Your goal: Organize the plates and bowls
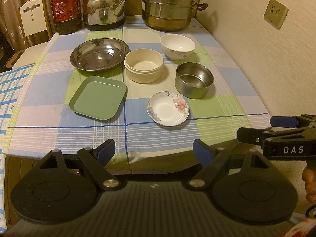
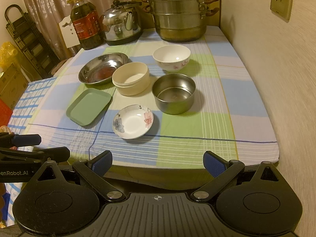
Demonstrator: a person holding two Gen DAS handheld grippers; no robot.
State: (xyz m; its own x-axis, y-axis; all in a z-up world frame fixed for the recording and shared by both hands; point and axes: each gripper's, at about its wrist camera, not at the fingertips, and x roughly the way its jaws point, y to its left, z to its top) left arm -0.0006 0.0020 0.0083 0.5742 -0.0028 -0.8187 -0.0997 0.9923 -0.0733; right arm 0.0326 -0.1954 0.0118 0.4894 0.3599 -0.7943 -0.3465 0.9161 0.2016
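Waiting spread wide and holding nothing, both grippers sit before the table edge.

Left wrist view: left gripper faces green square plate, floral saucer, steel bowl and cream bowl. Right wrist view: right gripper, fingers parted, faces the saucer; white bowl stands behind.

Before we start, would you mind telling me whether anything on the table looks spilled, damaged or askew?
Nothing stands out. The green tray, floral saucer, steel bowl, cream bowl, white bowl and steel basin all sit upright, empty and apart.
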